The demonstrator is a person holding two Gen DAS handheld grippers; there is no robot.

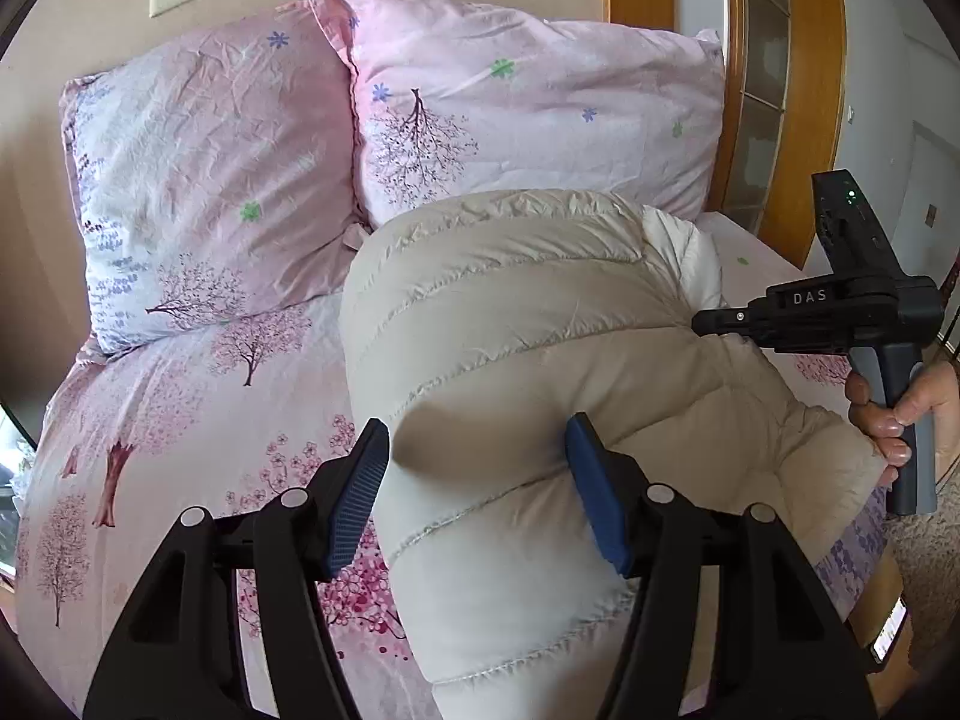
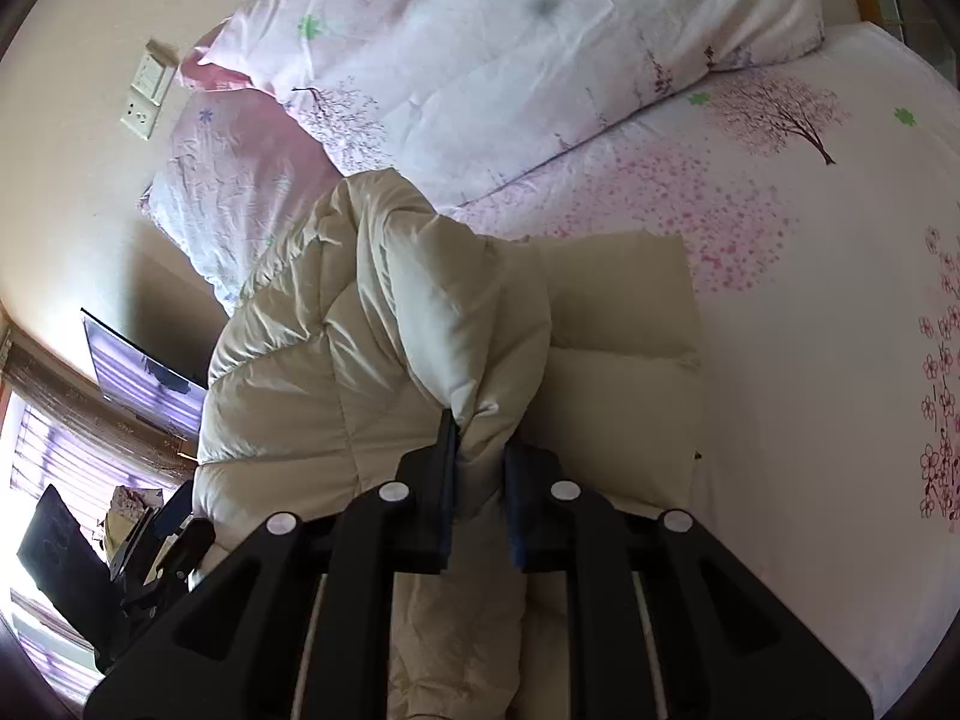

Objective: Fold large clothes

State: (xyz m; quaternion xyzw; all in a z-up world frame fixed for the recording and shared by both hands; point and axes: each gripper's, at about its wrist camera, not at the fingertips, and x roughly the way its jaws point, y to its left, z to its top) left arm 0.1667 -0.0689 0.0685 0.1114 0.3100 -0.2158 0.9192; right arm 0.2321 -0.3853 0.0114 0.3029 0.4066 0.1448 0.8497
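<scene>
Left jaws: I see my left gripper point(image 1: 477, 480) spread wide, its 2 blue pads point(image 1: 359, 495) straddling a puffy fold, not pinching it.
Right jaws: my right gripper point(image 2: 480, 480) is nearly closed, clamping a bunched edge of the padded jacket point(image 2: 336, 360).
Jacket: cream, quilted, lying on the floral bed sheet point(image 1: 180, 420); long axis runs away from my left jaws toward the 2 pillows point(image 1: 528, 114).
</scene>
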